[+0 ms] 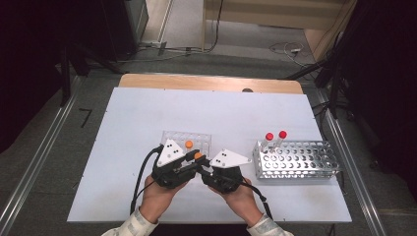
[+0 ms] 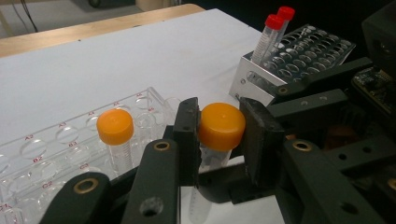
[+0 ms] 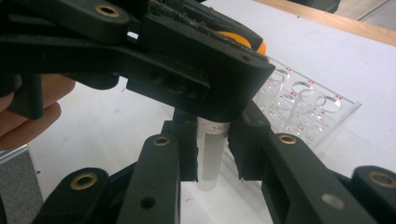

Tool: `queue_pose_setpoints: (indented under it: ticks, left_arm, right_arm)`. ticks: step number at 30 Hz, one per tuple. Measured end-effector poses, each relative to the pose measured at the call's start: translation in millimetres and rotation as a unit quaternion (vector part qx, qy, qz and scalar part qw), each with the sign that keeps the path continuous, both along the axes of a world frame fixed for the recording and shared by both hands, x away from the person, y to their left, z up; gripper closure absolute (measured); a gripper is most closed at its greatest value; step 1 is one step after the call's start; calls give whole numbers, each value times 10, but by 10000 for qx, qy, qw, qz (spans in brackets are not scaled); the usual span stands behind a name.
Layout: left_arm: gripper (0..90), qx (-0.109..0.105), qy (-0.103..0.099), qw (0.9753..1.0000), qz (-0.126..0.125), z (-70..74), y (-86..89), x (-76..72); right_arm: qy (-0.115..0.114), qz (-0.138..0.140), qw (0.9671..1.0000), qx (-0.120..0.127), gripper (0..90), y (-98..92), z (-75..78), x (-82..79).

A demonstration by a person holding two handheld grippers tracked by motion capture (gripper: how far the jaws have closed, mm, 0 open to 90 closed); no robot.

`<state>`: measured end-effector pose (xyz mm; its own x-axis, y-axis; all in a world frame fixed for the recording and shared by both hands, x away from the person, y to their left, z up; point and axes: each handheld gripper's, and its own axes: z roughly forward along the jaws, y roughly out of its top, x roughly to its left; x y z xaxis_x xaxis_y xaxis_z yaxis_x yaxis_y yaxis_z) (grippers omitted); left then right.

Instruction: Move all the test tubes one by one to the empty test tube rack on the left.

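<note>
White table (image 1: pixel 147 113), clear plastic rack (image 1: pixel 173 135), metal tube rack (image 1: pixel 314 169)

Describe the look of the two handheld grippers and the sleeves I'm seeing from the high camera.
Both the left gripper and right gripper are black, with flat black jaws on link arms pinned by brass-coloured rivets. Each carries a pale three-cornered plate with small dark dots on top, and a black cable trails back from each. The person wears light, faintly patterned sleeves.
</note>
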<state>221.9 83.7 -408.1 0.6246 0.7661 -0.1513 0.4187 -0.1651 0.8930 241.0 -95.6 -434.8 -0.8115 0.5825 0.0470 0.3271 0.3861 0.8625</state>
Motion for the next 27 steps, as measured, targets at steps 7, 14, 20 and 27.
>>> queue_pose_setpoints:
  ticks: [7,14,20,27]
  left_arm:
    - [699,-193,-23,9997,145,107,125,16]
    - [699,-249,-62,9992,300,181,248,32]
    - [699,-314,-78,9985,443,212,344,57]
    - [698,-392,-106,9977,539,251,438,77]
  right_arm:
    - [61,166,9998,-29,466,-95,16,-32]
    - [139,122,9998,-101,367,-338,-10,-87]
    - [219,-127,9996,-160,275,-531,-53,-109]
    - [233,-388,9989,-78,264,-763,-51,-117]
